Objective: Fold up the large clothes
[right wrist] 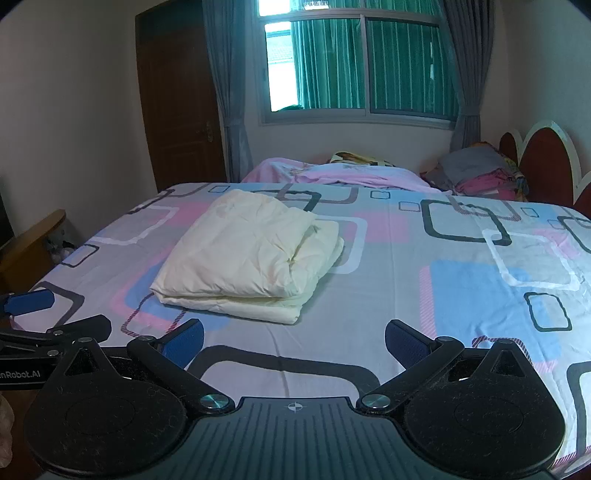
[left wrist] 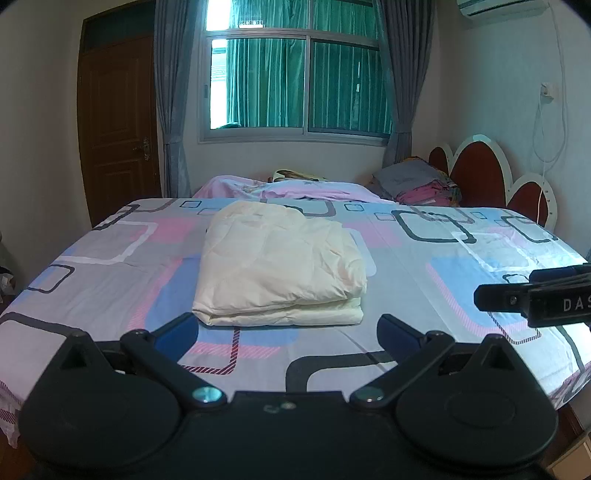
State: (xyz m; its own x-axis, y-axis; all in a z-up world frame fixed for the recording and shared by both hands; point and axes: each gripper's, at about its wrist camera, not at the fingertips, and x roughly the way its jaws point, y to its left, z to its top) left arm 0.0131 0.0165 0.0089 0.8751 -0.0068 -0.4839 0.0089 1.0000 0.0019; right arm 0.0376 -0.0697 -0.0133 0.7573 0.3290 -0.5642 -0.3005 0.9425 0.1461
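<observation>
- At the far left, a brown wooden door (left wrist: 118, 125) stands shut, with grey curtains (left wrist: 171, 96) hanging beside it.
- My left gripper (left wrist: 288, 332) hovers above the near edge of the bed, its blue-padded fingers (left wrist: 177, 334) spread wide apart and holding nothing.
- The cream garment (left wrist: 280, 264) lies folded into a thick, neat rectangle on the patterned bedsheet (left wrist: 461, 266), just beyond my left fingertips and not touching them; its folded layers show along the near edge.
- From my right wrist camera the same garment (right wrist: 247, 254) sits ahead and to the left of centre, well clear of both pads.
- My right gripper (right wrist: 293, 338) is also spread wide, empty, above the sheet (right wrist: 406, 295) near the bed's front edge.
- Behind the bed, a window (left wrist: 299, 81) shows green slats outside.
- Farther back lies a rumpled pink cover (left wrist: 280, 190).
- To the right, a pile of folded clothes (left wrist: 417, 182) rests near the red and white headboard (left wrist: 480, 173).
- An air conditioner (left wrist: 498, 7) peeks in at the top right corner.
</observation>
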